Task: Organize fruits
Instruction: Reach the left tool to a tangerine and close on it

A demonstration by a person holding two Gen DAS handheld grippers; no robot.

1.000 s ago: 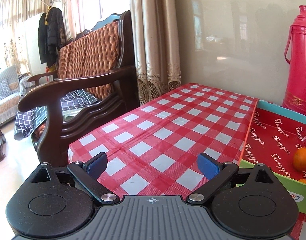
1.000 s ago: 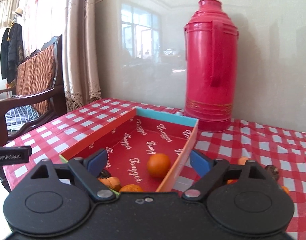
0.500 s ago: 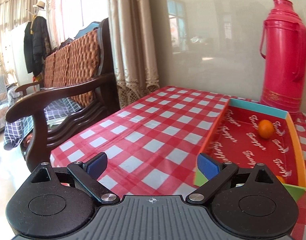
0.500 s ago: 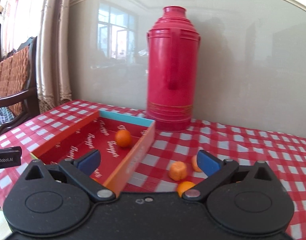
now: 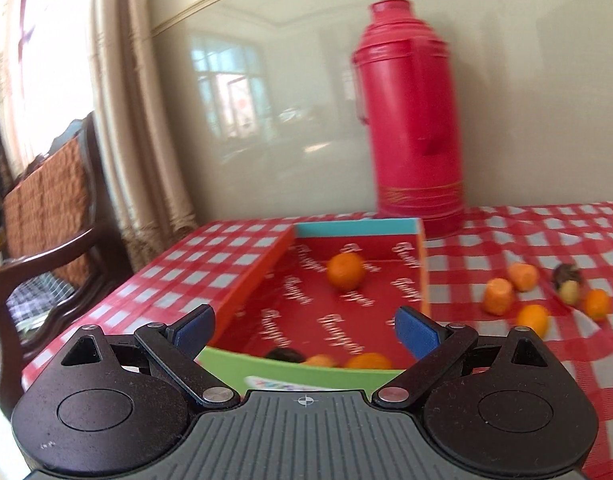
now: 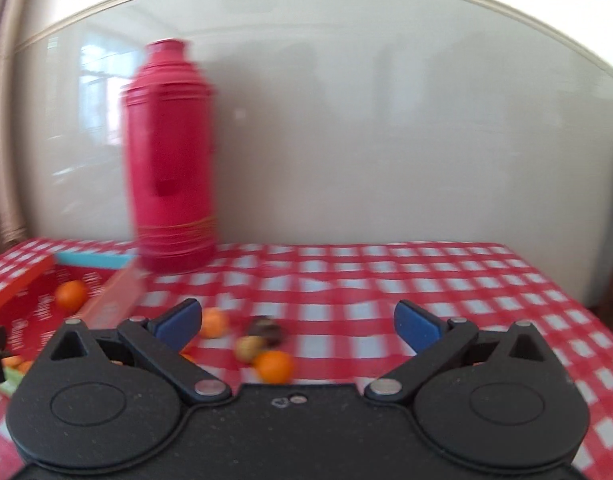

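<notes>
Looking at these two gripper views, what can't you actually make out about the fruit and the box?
- Left wrist view: the fruits at the near end of the box are half hidden behind its green front wall; the dark one can't be identified.
- Left wrist view: the label on that wall is cut off by the left gripper.
- Right wrist view: motion blur smears the dark and pale items on the tablecloth; their type is unclear.
- Right wrist view: the box's near end is cut off by the frame edge and the right gripper.
</notes>
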